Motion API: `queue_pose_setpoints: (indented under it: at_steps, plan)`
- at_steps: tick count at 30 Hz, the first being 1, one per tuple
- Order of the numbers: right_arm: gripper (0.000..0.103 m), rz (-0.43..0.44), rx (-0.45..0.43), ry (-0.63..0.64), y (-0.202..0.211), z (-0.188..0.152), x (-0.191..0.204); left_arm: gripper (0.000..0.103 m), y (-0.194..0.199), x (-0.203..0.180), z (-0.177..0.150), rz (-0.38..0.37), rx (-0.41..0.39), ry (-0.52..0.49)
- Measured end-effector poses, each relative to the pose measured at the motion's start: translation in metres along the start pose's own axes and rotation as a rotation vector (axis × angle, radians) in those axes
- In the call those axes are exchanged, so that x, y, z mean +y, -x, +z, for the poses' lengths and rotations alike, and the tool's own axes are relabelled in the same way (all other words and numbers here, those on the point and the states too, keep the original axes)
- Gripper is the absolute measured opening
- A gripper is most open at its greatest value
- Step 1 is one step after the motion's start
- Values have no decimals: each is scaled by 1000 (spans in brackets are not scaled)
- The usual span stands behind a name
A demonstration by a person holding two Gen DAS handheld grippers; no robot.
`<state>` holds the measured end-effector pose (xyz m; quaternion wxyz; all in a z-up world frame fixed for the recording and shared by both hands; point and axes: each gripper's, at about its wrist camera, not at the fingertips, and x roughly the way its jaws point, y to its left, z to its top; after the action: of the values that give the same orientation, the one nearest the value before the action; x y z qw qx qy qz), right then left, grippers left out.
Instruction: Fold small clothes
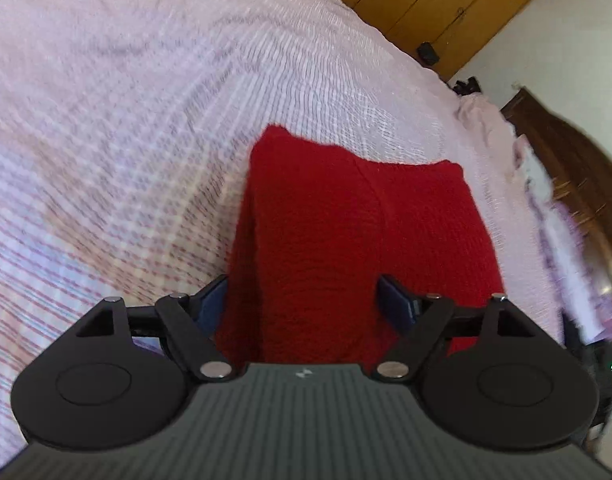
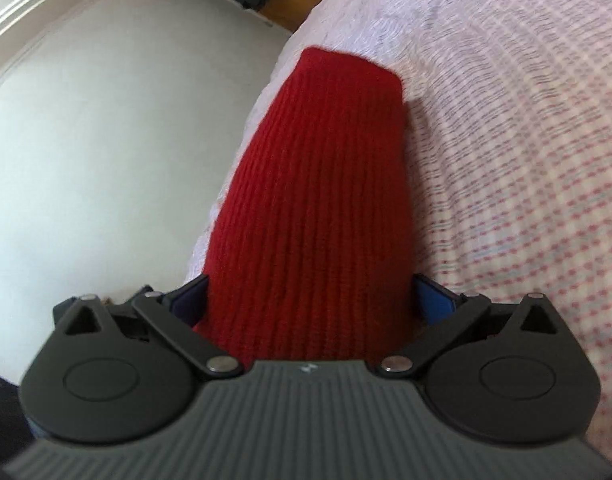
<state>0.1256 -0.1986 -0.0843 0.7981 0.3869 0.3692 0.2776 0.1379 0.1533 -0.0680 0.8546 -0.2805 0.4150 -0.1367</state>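
The bed (image 1: 145, 120), covered by a pale sheet checked in pink, is seen filling most of both views; in the left wrist view a wooden wardrobe (image 1: 446, 4) is seen toward 1 o'clock and a dark wooden headboard (image 1: 574, 168) toward 3 o'clock, while in the right wrist view a white wall (image 2: 85, 140) is seen from 9 to 11 o'clock.

The red knitted garment (image 1: 346, 232) is laid on the bed near its edge, stretching from the middle of each view down to 6 o'clock, where it runs under the tools. It is seen as a compact, thick block with squared corners and a seam or layer edge running down it, so at least one fold is judged to be done already. Whether a further fold is wanted cannot be told; what is left appears to be at most a final fold or smoothing, and letting go.

The left tool (image 1: 306, 300) is held with its jaws wide, the blue pads (image 1: 394, 300) standing either side of the red knit without visibly pinching it. The right tool (image 2: 310, 300) is spread about as wide as it goes, the garment lying between its pads (image 2: 432, 298) and nothing seen gripped
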Motion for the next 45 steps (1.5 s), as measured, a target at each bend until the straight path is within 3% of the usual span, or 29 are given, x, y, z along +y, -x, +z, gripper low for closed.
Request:
queue_pose_setpoints:
  at_steps: [3, 6, 9, 16, 21, 24, 28, 31, 34, 38, 40, 42, 45]
  plan:
    - [101, 15, -3, 25, -8, -1, 4, 78, -6, 13, -1, -74, 19, 72]
    - [85, 43, -15, 19, -5, -1, 5, 68, -6, 16, -3, -120, 19, 99]
    - [77, 65, -28, 25, 8, 1, 10, 65, -3, 10, -5, -149, 12, 116]
    - [73, 73, -94, 96, 70, 14, 30, 65, 6, -39, -25, -195, 3, 89]
    - [73, 28, -132, 140, 127, 12, 30, 65, 8, -90, -52, -227, 9, -13]
    - [73, -41, -147, 137, 150, 7, 18, 65, -3, -111, -69, -196, 33, -84]
    - [79, -208, -126, 146, 153, -6, -7, 66, -19, -124, -90, -89, 50, -183]
    - [82, -226, -154, 183, 157, -17, -8, 68, -15, -130, -101, -64, 45, -184]
    - [82, -288, -197, 275, 166, -21, 12, 67, 1, -145, -103, -24, 2, -226]
    - [80, -373, -325, 469, 188, -33, 43, 67, 32, -174, -99, 23, -114, -336]
    - [71, -381, -347, 507, 184, -29, 46, 66, 45, -190, -100, 17, -157, -379]
    - [44, -374, -308, 476, 168, -18, 33, 63, 50, -208, -101, -4, -168, -410]
    - [43, -366, -298, 432, 158, -17, 25, 61, 46, -227, -100, -3, -149, -437]
